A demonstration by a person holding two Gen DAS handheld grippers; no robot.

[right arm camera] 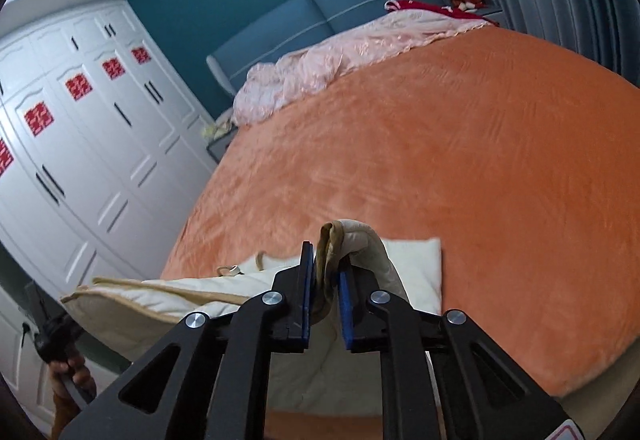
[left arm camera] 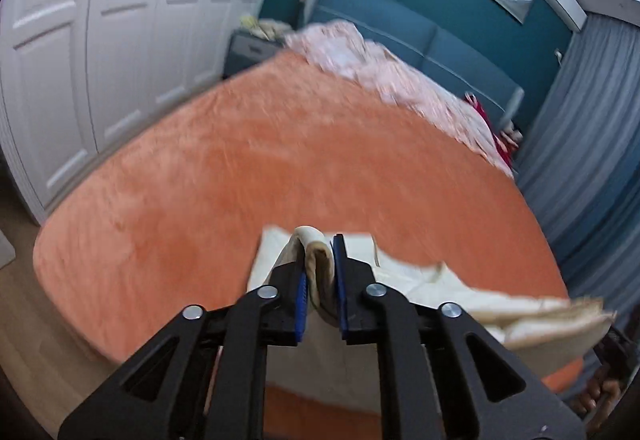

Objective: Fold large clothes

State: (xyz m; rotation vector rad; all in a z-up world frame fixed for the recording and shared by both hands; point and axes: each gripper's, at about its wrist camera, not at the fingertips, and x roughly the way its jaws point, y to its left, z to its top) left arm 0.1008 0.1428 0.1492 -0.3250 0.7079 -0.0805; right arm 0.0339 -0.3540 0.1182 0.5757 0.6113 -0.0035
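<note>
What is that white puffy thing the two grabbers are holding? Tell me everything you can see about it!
It is a cream garment, soft and padded-looking like a quilted coat, with tan trim along its edges. The left gripper and the right gripper each pinch a bunched fold of it between blue-padded fingers, so it is stretched between them, lifted above the near end of the orange bed cover. Part hangs down below the grippers, and a flatter part shows beyond them, towards the bed.
</note>
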